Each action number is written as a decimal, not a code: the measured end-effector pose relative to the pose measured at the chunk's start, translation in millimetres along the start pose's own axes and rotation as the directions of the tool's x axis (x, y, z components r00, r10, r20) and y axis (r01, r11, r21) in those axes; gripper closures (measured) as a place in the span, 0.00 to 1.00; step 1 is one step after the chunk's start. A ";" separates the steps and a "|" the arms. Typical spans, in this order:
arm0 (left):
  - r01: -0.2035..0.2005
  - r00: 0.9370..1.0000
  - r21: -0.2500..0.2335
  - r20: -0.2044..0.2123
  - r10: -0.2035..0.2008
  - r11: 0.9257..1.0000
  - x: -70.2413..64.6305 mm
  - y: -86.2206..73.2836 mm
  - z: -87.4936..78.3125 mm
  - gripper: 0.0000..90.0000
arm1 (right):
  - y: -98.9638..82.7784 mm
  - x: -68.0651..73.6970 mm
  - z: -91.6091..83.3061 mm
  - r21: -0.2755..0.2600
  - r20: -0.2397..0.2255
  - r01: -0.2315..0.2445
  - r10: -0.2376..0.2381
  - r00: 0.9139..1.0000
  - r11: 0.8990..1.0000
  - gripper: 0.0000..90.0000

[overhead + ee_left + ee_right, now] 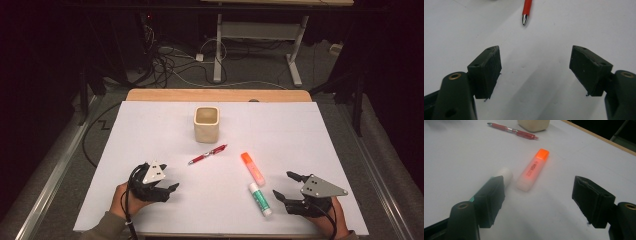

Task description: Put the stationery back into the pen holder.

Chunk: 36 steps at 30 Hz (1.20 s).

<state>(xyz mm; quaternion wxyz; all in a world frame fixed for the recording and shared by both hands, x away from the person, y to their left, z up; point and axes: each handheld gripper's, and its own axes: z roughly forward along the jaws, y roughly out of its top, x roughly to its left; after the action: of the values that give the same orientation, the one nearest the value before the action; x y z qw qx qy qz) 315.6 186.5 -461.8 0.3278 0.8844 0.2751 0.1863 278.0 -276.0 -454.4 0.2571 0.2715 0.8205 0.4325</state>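
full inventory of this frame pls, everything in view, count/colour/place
cup: 1, cream, square-sided, upright, far middle of the sheet
pen: 1, red, lying at a slant in front of the cup
highlighter: 1, orange, lying right of the pen
glue stick: 1, white with green band, lying just near of the highlighter
sheet: 1, white, covers the table top
table: 1, wood, edge shows at far side
desk frame: 1, white legs, on the floor behind, among cables
left gripper: 1, black, near left, open, nothing between its jaws
right gripper: 1, black, near right, open, nothing held
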 end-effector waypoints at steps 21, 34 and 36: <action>-0.062 0.981 0.314 0.193 0.000 0.947 33.9 100.3 74.8 0.55 | -1.7 0.6 1.1 0.021 -0.002 0.003 -0.003 1.000 1.000 0.30; -0.132 0.966 0.440 0.259 0.015 0.888 39.2 120.6 102.3 0.84 | -1.9 1.7 2.6 0.037 -0.011 0.019 -0.019 1.000 0.999 0.30; -0.134 0.967 0.436 0.253 0.022 0.890 37.8 120.2 101.9 0.85 | -1.5 3.2 3.3 0.043 -0.013 0.030 -0.030 0.999 0.999 0.30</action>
<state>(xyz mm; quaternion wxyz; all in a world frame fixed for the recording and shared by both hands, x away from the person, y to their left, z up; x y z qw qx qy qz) 440.8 84.8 -447.0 0.1375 0.9625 0.2327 0.0222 277.6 -272.7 -457.9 0.2526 0.2620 0.8351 0.4126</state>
